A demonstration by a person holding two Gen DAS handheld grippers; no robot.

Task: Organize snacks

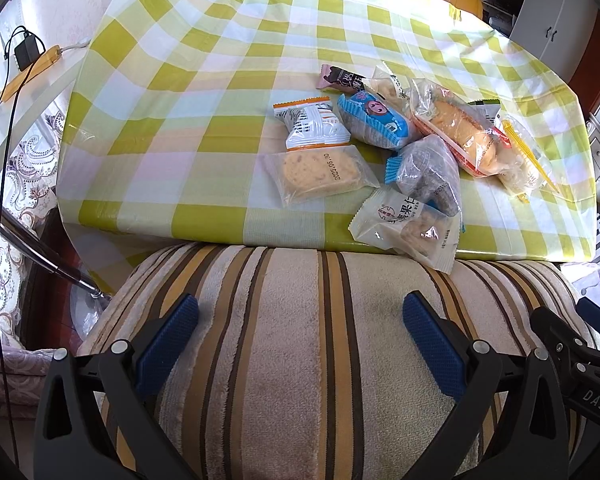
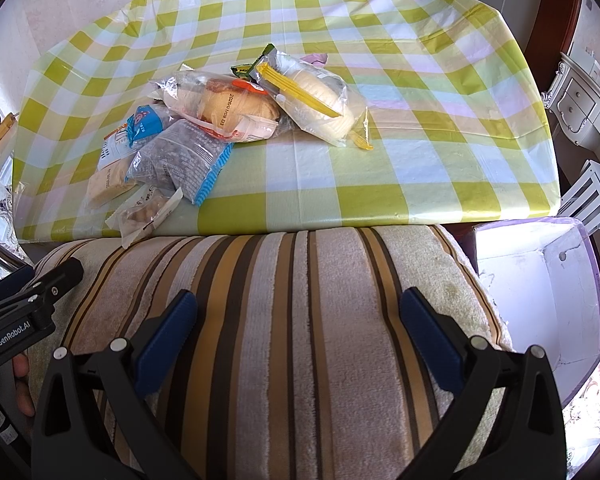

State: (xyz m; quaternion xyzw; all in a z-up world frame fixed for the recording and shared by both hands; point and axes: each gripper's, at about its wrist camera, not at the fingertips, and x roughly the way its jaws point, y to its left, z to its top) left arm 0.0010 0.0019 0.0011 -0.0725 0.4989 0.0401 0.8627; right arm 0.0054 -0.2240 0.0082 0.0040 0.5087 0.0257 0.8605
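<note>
Several wrapped snacks lie in a loose pile on the green checked tablecloth (image 1: 204,128). Among them are a clear-wrapped biscuit (image 1: 318,174), a white and orange packet (image 1: 314,126), a blue packet (image 1: 376,120), a bread roll bag (image 1: 460,128) and a white nut-cake packet (image 1: 410,226) that overhangs the near table edge. From the right wrist camera, the bread roll bag (image 2: 228,110) and a yellow-striped bag (image 2: 320,100) top the pile. My left gripper (image 1: 300,332) and right gripper (image 2: 298,328) are both open and empty, held above a striped cushion, well short of the table.
A striped plush cushion (image 1: 292,344) fills the foreground below both grippers. A white open box (image 2: 540,292) stands to the right of it. A charger and cable (image 1: 26,54) lie at the far left, a metal pole (image 1: 40,256) leans nearby, and white drawers (image 2: 580,108) stand at the right.
</note>
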